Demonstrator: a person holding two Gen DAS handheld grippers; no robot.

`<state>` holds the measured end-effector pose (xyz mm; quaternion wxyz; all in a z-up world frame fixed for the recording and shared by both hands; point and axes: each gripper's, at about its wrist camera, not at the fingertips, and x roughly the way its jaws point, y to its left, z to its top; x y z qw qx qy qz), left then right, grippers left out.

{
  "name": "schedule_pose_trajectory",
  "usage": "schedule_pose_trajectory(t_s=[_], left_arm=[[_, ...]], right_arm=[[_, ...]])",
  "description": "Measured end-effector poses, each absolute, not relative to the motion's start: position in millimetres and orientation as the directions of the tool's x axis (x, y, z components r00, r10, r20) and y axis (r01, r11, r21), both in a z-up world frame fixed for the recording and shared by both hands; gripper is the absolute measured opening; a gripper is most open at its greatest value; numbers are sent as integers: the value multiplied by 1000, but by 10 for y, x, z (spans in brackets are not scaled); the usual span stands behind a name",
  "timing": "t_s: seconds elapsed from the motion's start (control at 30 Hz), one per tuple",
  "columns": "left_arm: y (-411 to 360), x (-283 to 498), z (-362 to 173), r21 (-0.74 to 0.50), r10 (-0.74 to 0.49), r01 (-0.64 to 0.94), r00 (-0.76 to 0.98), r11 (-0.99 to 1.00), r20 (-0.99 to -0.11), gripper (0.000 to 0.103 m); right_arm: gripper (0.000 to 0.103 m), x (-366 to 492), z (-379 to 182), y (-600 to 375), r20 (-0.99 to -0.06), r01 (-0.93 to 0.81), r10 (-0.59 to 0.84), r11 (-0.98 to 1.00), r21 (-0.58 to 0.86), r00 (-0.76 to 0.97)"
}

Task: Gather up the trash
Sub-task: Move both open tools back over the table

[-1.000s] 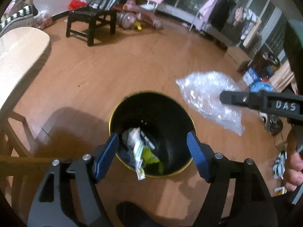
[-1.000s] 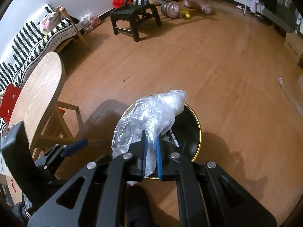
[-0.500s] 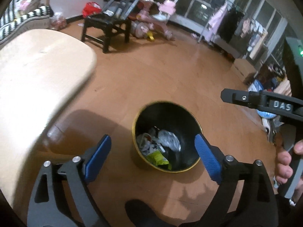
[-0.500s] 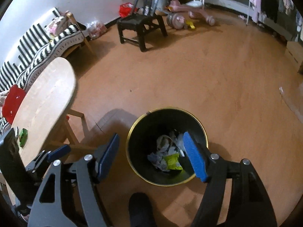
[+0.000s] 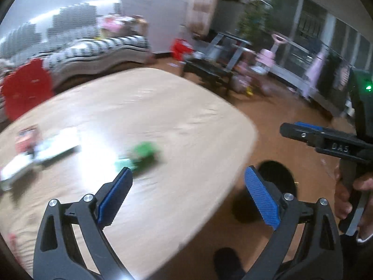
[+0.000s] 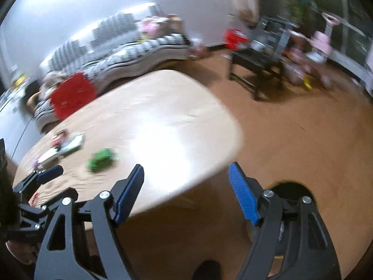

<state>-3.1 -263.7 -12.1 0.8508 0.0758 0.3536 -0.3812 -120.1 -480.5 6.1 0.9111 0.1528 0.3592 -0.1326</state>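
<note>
Both tongs are spreading with nothing between them — the left tongs [image 5: 187, 192] and right tongs [image 6: 186, 186] are hanging over the counter [image 5: 163, 116], where a green wrapper [image 5: 144, 151] is lying — blurred.

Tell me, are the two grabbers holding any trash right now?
No. The left gripper and the right gripper both have nothing between their blue pads; the jaws are opening. The green wrapper lies on the table.

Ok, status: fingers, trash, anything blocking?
Left gripper and right gripper opening, nothing between. Green wrapper on table, bin beside it. Path clear.
</note>
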Motion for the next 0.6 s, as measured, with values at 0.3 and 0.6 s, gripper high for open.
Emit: schedule_pose_trajectory(t_s=[0.3, 0.6], left_arm=[[-917, 145, -36, -51, -394, 487, 634, 872, -665, 94], [101, 134, -247, 3, -251, 351, 677, 936, -692, 96]], right_arm=[[80, -416, 138, -3406, -677, 84, 12, 990, 109, 736], [83, -199, -87, -3105, -705, 45, -7, 998, 35, 709]])
